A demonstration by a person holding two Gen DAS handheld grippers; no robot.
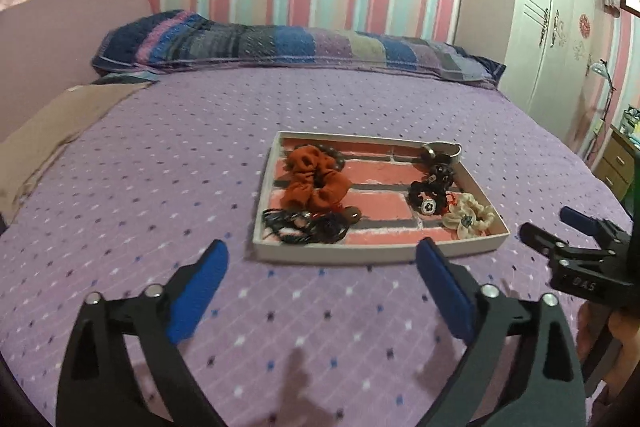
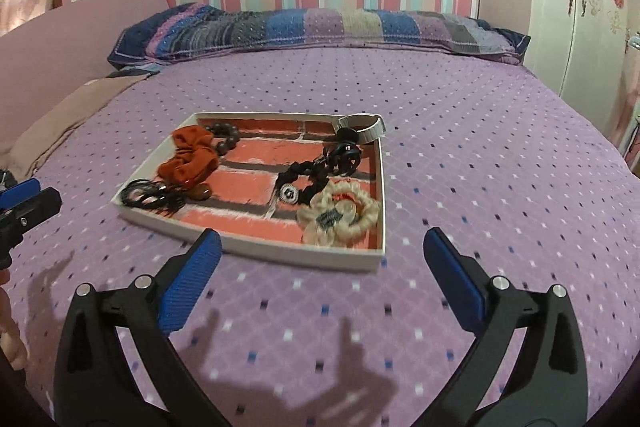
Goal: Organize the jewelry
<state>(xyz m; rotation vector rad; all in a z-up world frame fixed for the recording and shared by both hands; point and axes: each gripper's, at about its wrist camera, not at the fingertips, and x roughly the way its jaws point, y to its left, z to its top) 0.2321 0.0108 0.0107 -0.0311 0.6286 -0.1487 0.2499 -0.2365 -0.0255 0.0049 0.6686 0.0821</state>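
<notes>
Both your tools released, nothing between pads: left tool (image 1: 322, 261), right tool (image 2: 322, 247) | tray (image 2: 256, 245) just ahead on bed (image 2: 480, 167) | scrunchie (image 2: 188, 157), clip (image 2: 346, 157), other jewelry inside tray

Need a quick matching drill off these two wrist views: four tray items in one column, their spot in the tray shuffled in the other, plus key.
Places as seen from the grippers.

Column 1
1. orange scrunchie
2. cream scrunchie
3. black cords
4. white band

Column 2
A. near right corner of the tray
B. far right corner, over the rim
C. left side, behind the cords
D. near left corner

Pairs: 1-C, 2-A, 3-D, 4-B
</notes>
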